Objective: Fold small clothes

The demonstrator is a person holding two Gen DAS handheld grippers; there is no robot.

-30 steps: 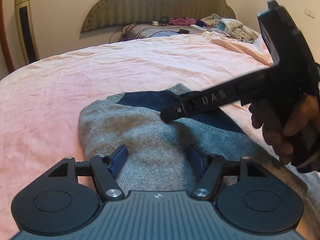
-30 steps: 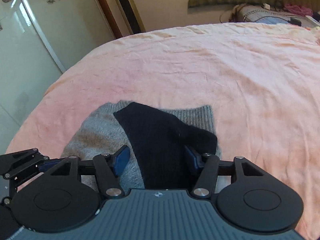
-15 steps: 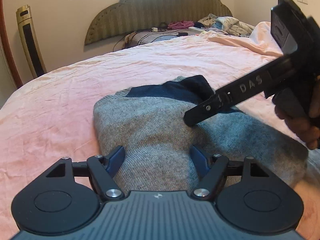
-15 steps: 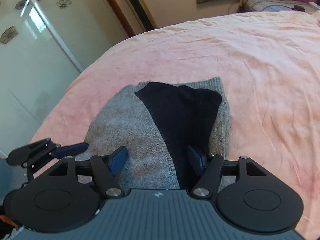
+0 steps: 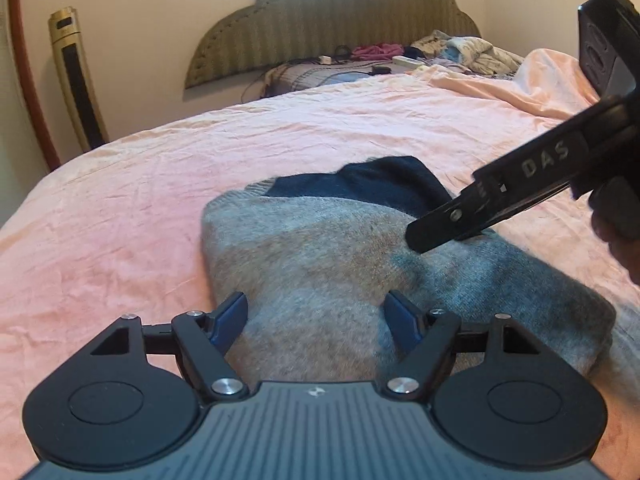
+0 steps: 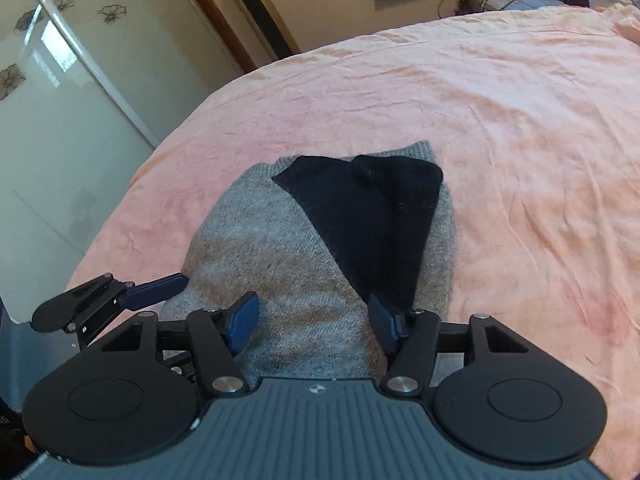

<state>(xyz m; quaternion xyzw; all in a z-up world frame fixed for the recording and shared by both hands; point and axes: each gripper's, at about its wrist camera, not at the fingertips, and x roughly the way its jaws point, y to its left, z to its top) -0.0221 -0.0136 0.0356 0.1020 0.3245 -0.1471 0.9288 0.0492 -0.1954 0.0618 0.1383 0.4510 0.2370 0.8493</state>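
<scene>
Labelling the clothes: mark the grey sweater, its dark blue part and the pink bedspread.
grey sweater (image 6: 256, 256): right wrist view, on its grey knit.
dark blue part (image 6: 368, 216): right wrist view, middle of the dark fabric.
pink bedspread (image 5: 120, 208): left wrist view, bare stretch.

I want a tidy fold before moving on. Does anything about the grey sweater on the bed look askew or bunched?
Yes. The dark navy part lies at a slant across the grey sweater, with a raised lump near its far end. The sweater's far edge sits uneven on the pink bedcover.

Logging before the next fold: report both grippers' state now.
Left gripper: open, holding nothing, over the grey sweater.
Right gripper: open, holding nothing, over it too.
</scene>
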